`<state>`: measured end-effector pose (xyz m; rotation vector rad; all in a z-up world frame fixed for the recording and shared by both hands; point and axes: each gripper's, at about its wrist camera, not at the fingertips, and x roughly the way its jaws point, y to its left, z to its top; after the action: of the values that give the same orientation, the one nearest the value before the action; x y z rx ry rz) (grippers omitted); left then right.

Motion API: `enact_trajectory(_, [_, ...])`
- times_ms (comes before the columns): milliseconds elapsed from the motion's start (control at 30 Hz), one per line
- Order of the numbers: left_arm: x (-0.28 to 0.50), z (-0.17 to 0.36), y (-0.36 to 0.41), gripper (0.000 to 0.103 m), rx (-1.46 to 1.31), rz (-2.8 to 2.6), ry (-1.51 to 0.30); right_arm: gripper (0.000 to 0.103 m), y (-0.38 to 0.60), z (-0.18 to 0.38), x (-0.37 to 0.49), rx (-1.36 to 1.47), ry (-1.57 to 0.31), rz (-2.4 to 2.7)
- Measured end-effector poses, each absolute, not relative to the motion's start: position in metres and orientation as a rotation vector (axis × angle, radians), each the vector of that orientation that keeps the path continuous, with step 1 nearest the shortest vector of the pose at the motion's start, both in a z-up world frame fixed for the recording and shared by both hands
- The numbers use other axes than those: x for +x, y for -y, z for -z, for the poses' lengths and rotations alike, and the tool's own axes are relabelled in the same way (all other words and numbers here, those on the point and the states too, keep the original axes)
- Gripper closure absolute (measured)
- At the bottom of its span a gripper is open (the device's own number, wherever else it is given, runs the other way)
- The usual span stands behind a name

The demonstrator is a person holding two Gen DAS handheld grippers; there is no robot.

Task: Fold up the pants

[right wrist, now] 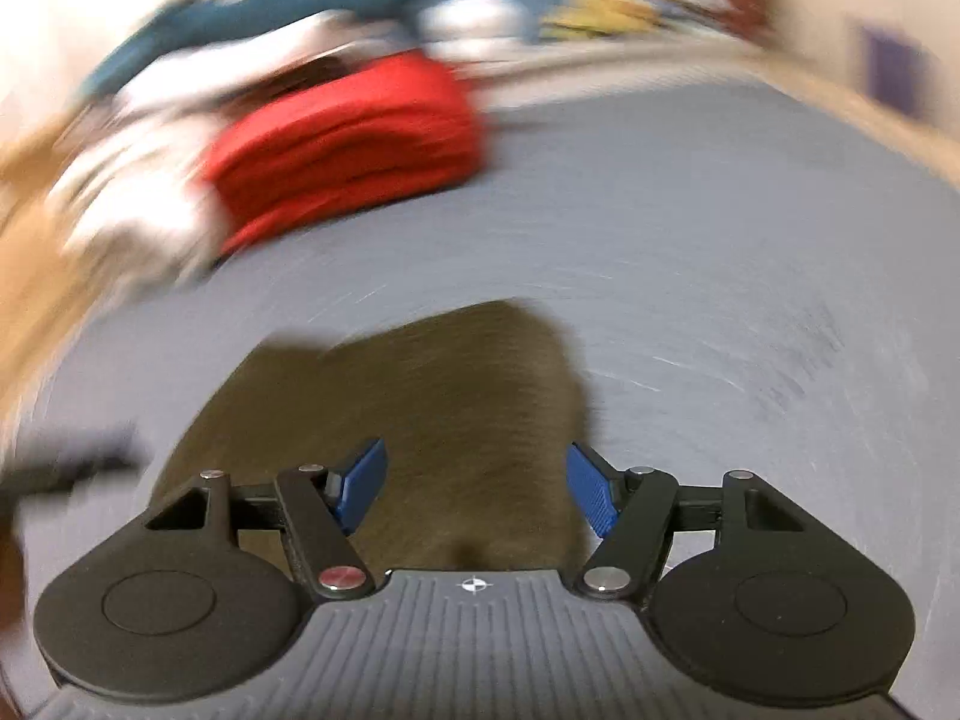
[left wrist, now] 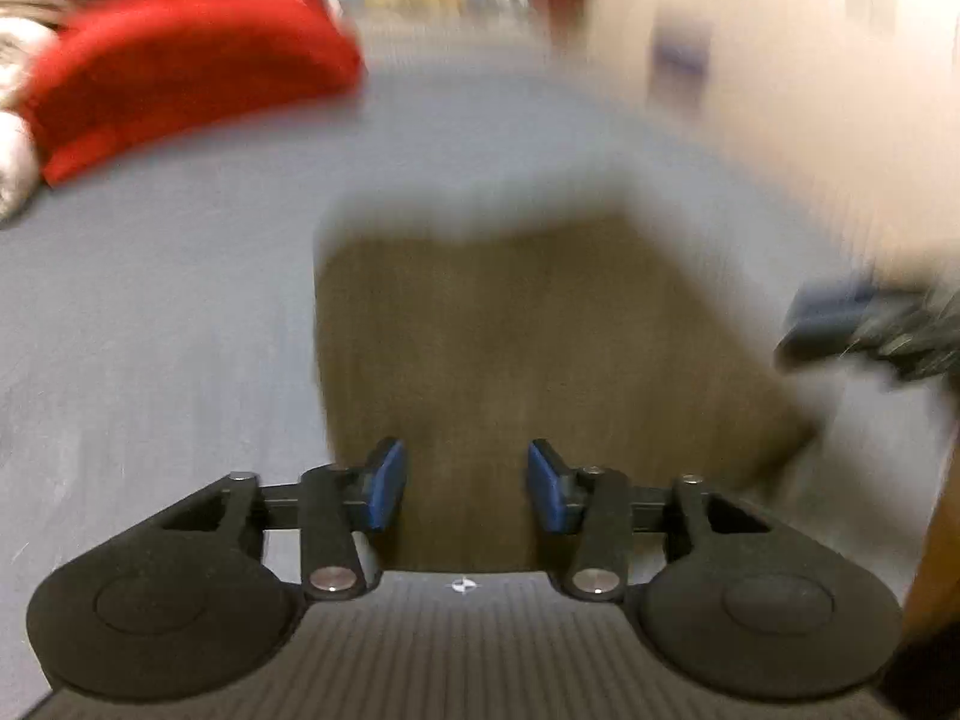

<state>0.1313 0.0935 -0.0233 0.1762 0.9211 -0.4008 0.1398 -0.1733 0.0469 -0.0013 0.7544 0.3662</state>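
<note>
Two grippers hang over the brown pants (left wrist: pixel 528 360), which lie as a compact, seemingly folded block on the grey table (left wrist: pixel 150 330) just ahead of both tools. We see the left gripper (left wrist: pixel 467 483) and the right gripper (right wrist: pixel 474 483) with fingers apart, holding nothing. Both views are blurred. We judge the folding nearly complete; next we likely grasp the near edge or set the bundle beside the red garment (right wrist: pixel 354 138) far left

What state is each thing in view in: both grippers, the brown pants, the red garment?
Left gripper: open, fingers empty, above the pants.
Right gripper: open, fingers empty, above the pants.
Brown pants: lying flat on the grey surface as a compact shape; blur hides the folds.
Red garment: folded, at the far side.
</note>
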Motion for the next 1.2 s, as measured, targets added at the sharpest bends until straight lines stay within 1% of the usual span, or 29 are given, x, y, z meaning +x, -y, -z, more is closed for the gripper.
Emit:
enact_trajectory(33, [0.126, 0.036, -0.096, 0.054, 0.209, 0.398, -0.948, 0.039, 0.162, -0.03, 0.136, -0.108, -0.846, -0.404])
enact_trajectory(100, [0.119, 0.035, -0.094, 0.054, 0.215, 0.394, -0.93, 0.039, 0.155, 0.002, 0.13, -0.212, -0.951, -0.426])
enact_trajectory(167, [0.112, 0.023, -0.092, 0.053, 0.192, 0.368, -0.92, 0.038, 0.158, 0.005, 0.127, -0.201, -0.933, -0.41])
enact_trajectory(233, [0.101, 0.015, -0.093, 0.042, 0.176, 0.312, -0.886, 0.038, 0.164, -0.006, 0.126, -0.153, -0.927, -0.376])
enact_trajectory(300, [0.081, 0.005, -0.085, 0.023, 0.168, 0.25, -0.831, 0.034, 0.167, -0.014, 0.111, -0.133, -0.904, -0.328])
enact_trajectory(333, [0.075, 0.0, -0.084, 0.019, 0.159, 0.229, -0.803, 0.031, 0.165, -0.018, 0.106, -0.14, -0.885, -0.295])
enact_trajectory(400, [0.072, -0.016, -0.078, 0.017, 0.14, 0.207, -0.76, 0.027, 0.167, -0.026, 0.089, -0.141, -0.839, -0.247])
enact_trajectory(433, [0.067, -0.024, -0.075, 0.016, 0.131, 0.2, -0.744, 0.024, 0.167, -0.034, 0.085, -0.127, -0.812, -0.233])
enact_trajectory(467, [0.068, -0.036, -0.07, 0.014, 0.122, 0.193, -0.729, 0.019, 0.162, -0.042, 0.082, -0.112, -0.787, -0.219])
enact_trajectory(500, [0.058, -0.042, -0.069, 0.006, 0.106, 0.183, -0.702, 0.016, 0.16, -0.05, 0.076, -0.096, -0.761, -0.205])
enact_trajectory(533, [0.054, -0.05, -0.065, 0.002, 0.094, 0.172, -0.675, 0.012, 0.157, -0.06, 0.068, -0.073, -0.732, -0.186])
enact_trajectory(567, [0.047, -0.059, -0.064, 0.001, 0.08, 0.157, -0.642, 0.009, 0.155, -0.069, 0.061, -0.049, -0.71, -0.169])
enact_trajectory(600, [0.038, -0.066, -0.064, 0.001, 0.067, 0.141, -0.603, 0.008, 0.153, -0.077, 0.058, -0.028, -0.696, -0.154])
enact_trajectory(667, [0.029, -0.077, -0.063, 0.001, 0.049, 0.119, -0.579, 0.001, 0.15, -0.094, 0.046, 0.028, -0.678, -0.104])
enact_trajectory(800, [0.009, -0.087, -0.066, 0.0, -0.034, 0.071, -0.639, 0.001, 0.154, -0.109, 0.028, 0.197, -0.754, -0.032])
enact_trajectory(867, [0.007, -0.082, -0.064, 0.0, -0.072, 0.078, -0.689, 0.001, 0.155, -0.104, 0.022, 0.215, -0.777, -0.051])
enact_trajectory(1000, [0.018, -0.066, -0.05, 0.0, -0.044, 0.066, -0.753, 0.001, 0.149, -0.076, 0.017, 0.089, -0.733, 0.012])
enact_trajectory(1067, [0.026, -0.057, -0.046, 0.0, -0.036, 0.071, -0.771, 0.001, 0.146, -0.066, 0.022, 0.095, -0.814, 0.076])
enact_trajectory(1100, [0.03, -0.055, -0.045, 0.0, -0.033, 0.071, -0.775, 0.001, 0.148, -0.064, 0.025, 0.144, -0.831, 0.051])
enact_trajectory(1133, [0.033, -0.052, -0.043, 0.0, -0.029, 0.07, -0.775, 0.001, 0.148, -0.063, 0.028, 0.176, -0.834, 0.008])
enact_trajectory(1200, [0.041, -0.047, -0.041, 0.0, -0.013, 0.061, -0.781, 0.001, 0.138, -0.062, 0.034, 0.124, -0.832, -0.004])
